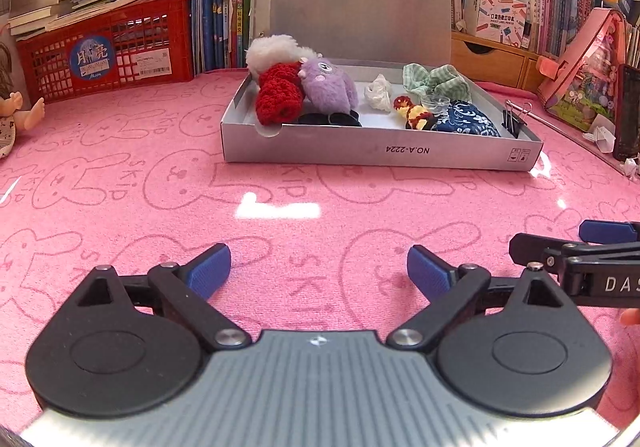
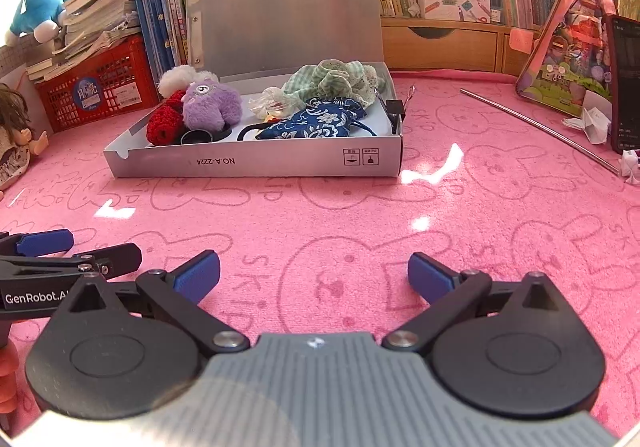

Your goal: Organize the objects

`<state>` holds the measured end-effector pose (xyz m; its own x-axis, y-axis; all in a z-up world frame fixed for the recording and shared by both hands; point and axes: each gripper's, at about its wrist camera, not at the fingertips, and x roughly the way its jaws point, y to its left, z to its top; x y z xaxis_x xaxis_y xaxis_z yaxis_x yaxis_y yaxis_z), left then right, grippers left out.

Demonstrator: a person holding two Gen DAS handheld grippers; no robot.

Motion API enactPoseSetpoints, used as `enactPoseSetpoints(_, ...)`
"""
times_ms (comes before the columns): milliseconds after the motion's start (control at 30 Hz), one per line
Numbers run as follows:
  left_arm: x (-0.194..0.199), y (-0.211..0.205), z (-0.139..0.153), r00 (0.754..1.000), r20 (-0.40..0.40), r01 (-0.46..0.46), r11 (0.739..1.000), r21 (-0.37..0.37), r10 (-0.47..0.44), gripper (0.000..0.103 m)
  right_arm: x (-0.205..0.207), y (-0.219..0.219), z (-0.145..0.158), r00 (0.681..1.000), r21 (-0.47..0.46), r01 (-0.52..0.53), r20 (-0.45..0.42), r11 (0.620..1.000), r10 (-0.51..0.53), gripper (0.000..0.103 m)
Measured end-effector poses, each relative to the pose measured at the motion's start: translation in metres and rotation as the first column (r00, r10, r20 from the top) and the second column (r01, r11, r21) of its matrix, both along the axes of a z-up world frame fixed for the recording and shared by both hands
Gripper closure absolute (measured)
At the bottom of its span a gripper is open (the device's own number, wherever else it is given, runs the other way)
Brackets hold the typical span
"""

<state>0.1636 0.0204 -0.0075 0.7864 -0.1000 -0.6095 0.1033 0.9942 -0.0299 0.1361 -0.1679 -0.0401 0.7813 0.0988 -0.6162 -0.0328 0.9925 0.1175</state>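
A silver cardboard box (image 1: 380,157) (image 2: 256,165) with its lid up stands on the pink rabbit-print cloth. In it lie a purple plush toy (image 1: 328,87) (image 2: 210,105), a red knitted piece (image 1: 278,97) (image 2: 162,123), a green checked cloth (image 1: 434,81) (image 2: 336,77), a blue floral pouch (image 1: 466,119) (image 2: 316,123) and a small yellow-red toy (image 1: 412,113). A black binder clip (image 1: 512,123) (image 2: 396,107) sits on the box's right wall. My left gripper (image 1: 319,269) and right gripper (image 2: 314,275) are open and empty, side by side over the cloth in front of the box.
A red crate (image 1: 108,55) (image 2: 96,93) with stacked books stands back left, a doll (image 1: 12,115) at the far left. Books line the back. A pink triangular toy case (image 2: 568,59), a metal rod (image 2: 536,127), a dark phone (image 2: 624,83) and folded paper (image 2: 592,123) lie at the right.
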Motion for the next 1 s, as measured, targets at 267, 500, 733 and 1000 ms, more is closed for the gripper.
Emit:
enactPoseSetpoints(267,0.004,0.000,-0.001,1.000,-0.011,-0.006,1.000,-0.007,0.006,0.000,0.000,0.011,-0.003,1.000,-0.090,-0.020,-0.024,0.996,0.018,0.000)
enactPoseSetpoints(500,0.006,-0.006,-0.003,1.000,-0.020,-0.011,0.999,0.043,0.012,0.000,0.000,0.012,-0.003,1.000,-0.100,-0.021,-0.025,0.995,0.018,0.000)
enactPoseSetpoints(733,0.006,-0.005,-0.003,1.000,-0.020,-0.018,0.999,0.040,0.019,0.000,0.000,0.011,-0.005,1.000,-0.098,-0.009,-0.013,0.995,0.008,0.000)
enactPoseSetpoints(1000,0.006,-0.005,-0.003,0.999,-0.020,-0.031,0.999,0.042,0.032,0.000,0.000,0.011,-0.005,1.000,-0.098,-0.009,-0.012,0.995,0.008,0.000)
